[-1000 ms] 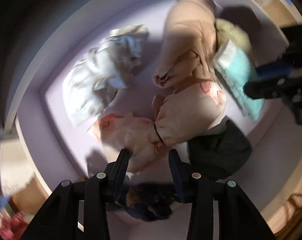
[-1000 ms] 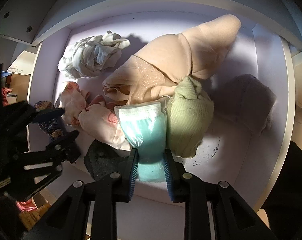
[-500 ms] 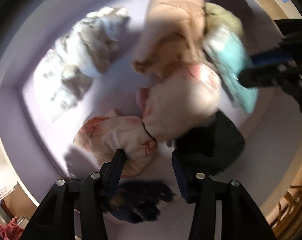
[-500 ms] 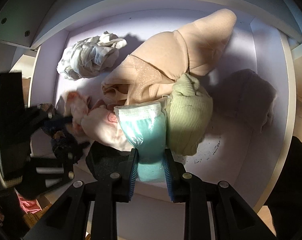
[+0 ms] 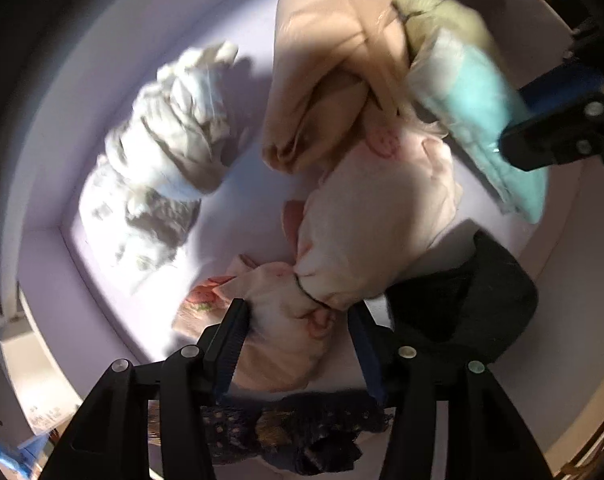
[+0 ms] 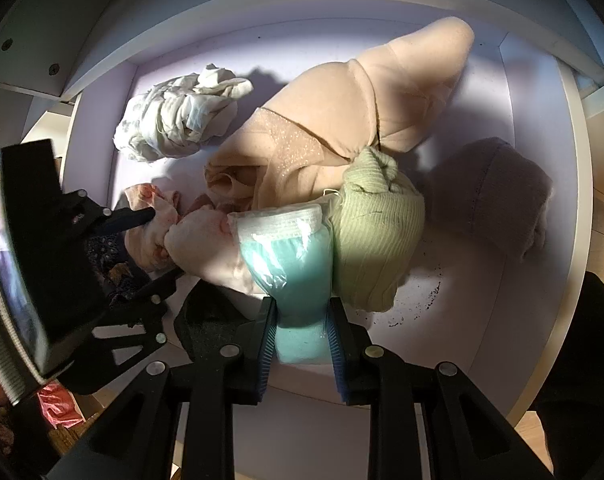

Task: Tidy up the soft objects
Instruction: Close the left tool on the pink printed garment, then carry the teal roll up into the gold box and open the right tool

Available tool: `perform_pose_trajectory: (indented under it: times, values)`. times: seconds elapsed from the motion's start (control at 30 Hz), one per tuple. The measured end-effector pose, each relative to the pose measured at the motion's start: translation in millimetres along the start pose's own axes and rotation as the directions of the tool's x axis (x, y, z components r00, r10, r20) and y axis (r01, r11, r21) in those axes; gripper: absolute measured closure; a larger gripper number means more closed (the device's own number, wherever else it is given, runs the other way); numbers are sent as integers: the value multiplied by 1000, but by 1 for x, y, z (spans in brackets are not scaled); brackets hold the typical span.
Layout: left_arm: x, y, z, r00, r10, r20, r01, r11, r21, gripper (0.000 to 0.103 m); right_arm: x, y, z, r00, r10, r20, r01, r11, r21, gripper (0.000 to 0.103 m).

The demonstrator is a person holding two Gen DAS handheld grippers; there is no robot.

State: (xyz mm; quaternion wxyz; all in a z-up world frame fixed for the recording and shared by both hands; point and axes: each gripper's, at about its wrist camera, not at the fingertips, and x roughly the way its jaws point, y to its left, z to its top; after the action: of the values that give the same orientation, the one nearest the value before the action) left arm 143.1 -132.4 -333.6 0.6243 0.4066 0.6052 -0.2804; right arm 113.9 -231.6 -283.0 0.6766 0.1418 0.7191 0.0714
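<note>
A pale pink bundle (image 5: 366,232) tied with a black band lies in the lilac drawer (image 6: 542,128). My left gripper (image 5: 296,320) points straight down over its knotted end, jaws opening, the cloth between them but not squeezed. That gripper (image 6: 154,246) also shows in the right wrist view, straddling the pink bundle (image 6: 206,248). My right gripper (image 6: 302,320) is shut on a teal cloth packet (image 6: 294,272) in clear wrap, and the left wrist view shows the right gripper (image 5: 514,136) gripping the teal packet (image 5: 482,112).
The drawer also holds a beige garment (image 6: 342,128), a green knitted bundle (image 6: 378,232), a crumpled white-grey cloth (image 6: 174,124), a grey cloth (image 6: 490,200) and a black cloth (image 6: 210,320). A dark patterned cloth (image 5: 294,428) lies under the left gripper's base. White walls ring the drawer.
My left gripper has sunk closer to the pink bundle and its jaws have spread wider around the knotted end. The right gripper and the teal packet have not moved.
</note>
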Motion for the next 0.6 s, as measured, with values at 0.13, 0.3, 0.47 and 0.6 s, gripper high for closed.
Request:
perform_pose_trajectory:
  times: [0.13, 0.3, 0.47, 0.6]
  values:
    - [4, 5, -6, 998, -64, -12, 63, 996, -69, 52, 0, 1, -1, 1000, 0, 1, 0, 1000, 1, 77]
    - [4, 13, -15, 989, -147, -26, 140, 971, -193, 68, -5, 2, -2, 1000, -1, 14, 1, 1000, 0, 77]
    - [6, 24, -28, 974, -225, -20, 206, 920, -335, 70, -21, 0, -10, 999, 16, 40, -16, 1000, 11, 77]
    - [6, 41, -42, 970, -243, -3, 217, 869, -445, 70, -36, -2, -15, 998, 42, 52, -43, 999, 17, 77]
